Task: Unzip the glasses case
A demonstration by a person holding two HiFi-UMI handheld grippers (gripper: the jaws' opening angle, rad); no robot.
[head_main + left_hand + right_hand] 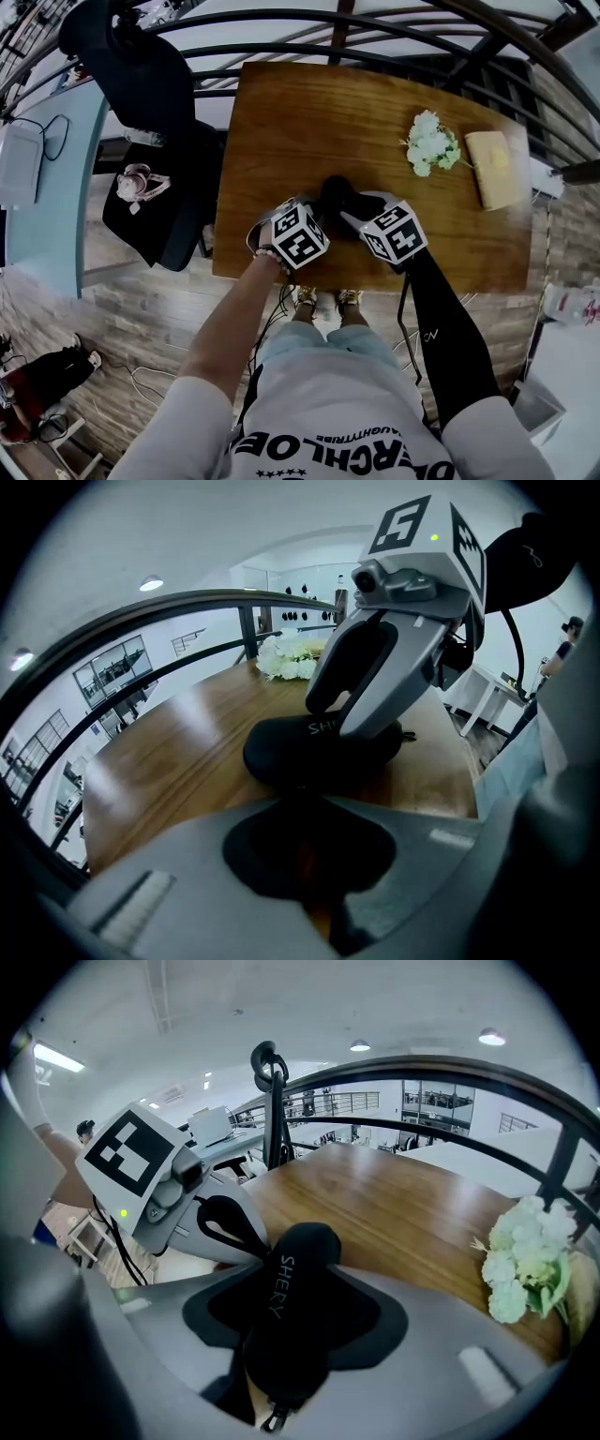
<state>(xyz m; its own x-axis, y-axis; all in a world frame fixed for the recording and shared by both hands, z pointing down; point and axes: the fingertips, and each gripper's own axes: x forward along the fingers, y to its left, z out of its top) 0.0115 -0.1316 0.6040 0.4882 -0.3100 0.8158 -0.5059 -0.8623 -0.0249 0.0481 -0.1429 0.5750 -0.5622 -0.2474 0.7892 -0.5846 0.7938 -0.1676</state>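
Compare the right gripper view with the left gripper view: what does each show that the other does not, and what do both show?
Only the right gripper view: the left gripper seen from outside, its tips at the side of the case, and the zip pull at the case's near end.
Only the left gripper view: the right gripper seen from outside, its jaws closed across the case from above.
Both: the black case, the white flowers, the wooden table and the railing.
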